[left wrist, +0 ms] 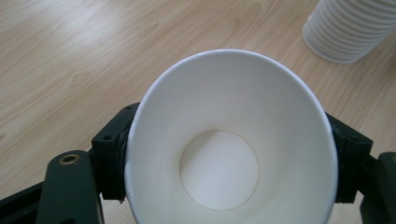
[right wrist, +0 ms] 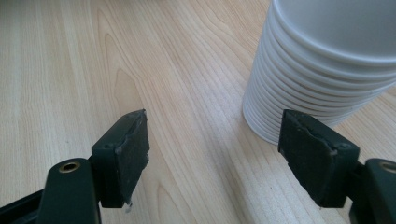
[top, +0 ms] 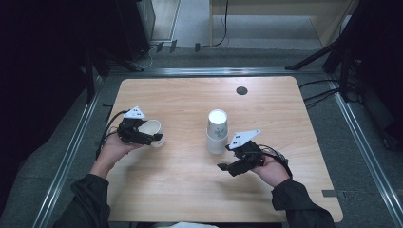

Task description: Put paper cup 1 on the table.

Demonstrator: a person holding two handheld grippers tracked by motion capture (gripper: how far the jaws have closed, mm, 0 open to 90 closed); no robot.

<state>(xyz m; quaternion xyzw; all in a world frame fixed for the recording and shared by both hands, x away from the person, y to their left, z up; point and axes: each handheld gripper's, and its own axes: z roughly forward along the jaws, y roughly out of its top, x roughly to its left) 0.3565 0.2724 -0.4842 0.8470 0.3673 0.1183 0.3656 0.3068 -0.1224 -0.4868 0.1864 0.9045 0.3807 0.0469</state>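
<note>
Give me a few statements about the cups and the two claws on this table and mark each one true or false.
1. The left claw grips a single white paper cup. True.
2. The right claw is clamped on the stack of cups. False: its jaws stand open with bare table between them, and the stack sits just beyond one jaw.
3. The stack of cups stands mouth down near the middle of the table. True.
4. The single cup holds a dark liquid. False: the left gripper view looks straight into it and its white bottom is bare.
5. A small dark round spot sits near the table's far edge. True.
</note>
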